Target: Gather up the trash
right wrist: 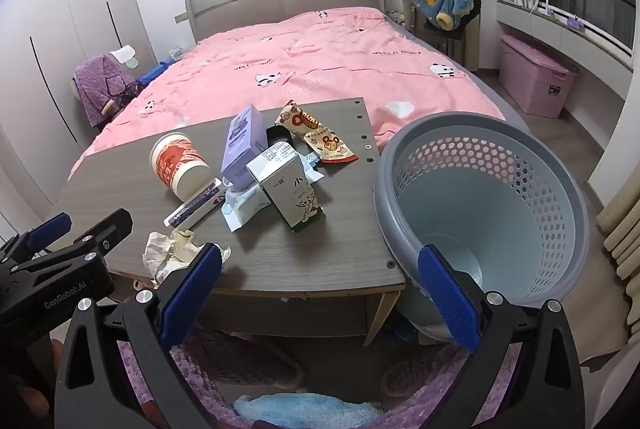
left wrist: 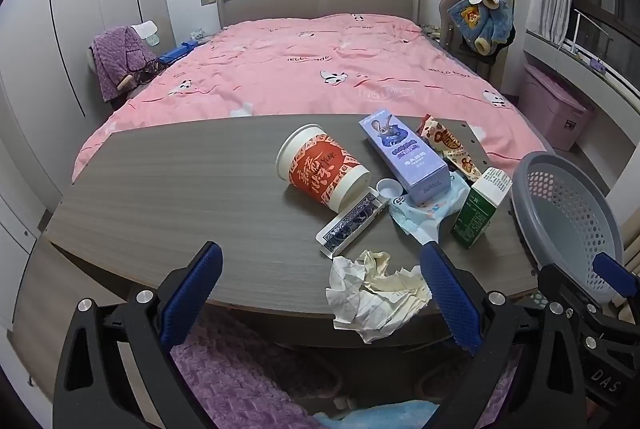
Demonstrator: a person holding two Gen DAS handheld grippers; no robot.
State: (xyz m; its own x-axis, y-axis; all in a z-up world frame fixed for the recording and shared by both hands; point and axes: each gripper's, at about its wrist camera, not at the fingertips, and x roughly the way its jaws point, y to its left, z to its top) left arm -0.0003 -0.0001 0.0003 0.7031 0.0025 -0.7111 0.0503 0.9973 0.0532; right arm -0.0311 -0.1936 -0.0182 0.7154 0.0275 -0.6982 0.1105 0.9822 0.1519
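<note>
1. My left gripper (left wrist: 320,293): jaws spread wide, blue pads well apart, grasping nothing. It hangs at the near edge of the grey table (left wrist: 180,189); the right pad overlaps the crumpled paper (left wrist: 372,293) in the left wrist view, though I cannot tell whether it touches.
2. Paper cup (left wrist: 322,171): red and white, lying on its side near the table's middle, mouth turned towards the bed (left wrist: 300,69).
3. Card box (left wrist: 352,225): blue-patterned, lying flat just in front of the cup, beside a small white cap (left wrist: 387,187).
4. Purple carton (left wrist: 404,159): rabbit print, lying flat, its near end resting on the wet-wipe pack (left wrist: 424,217).
5. Snack wrapper (left wrist: 450,145): orange and white, at the far right of the pile, just beyond the purple carton.
6. Green carton (left wrist: 480,207): white top, leaning by the table's right edge, next to the wipe pack.
7. My right gripper (right wrist: 320,293): jaws equally wide, holding nothing. Its left pad lies over the table's near edge by the crumpled paper; its right pad lies over the lower rim of the grey basket (right wrist: 532,229).
8. The basket: perforated wall, tilted with its mouth towards me, just right of the table
</note>
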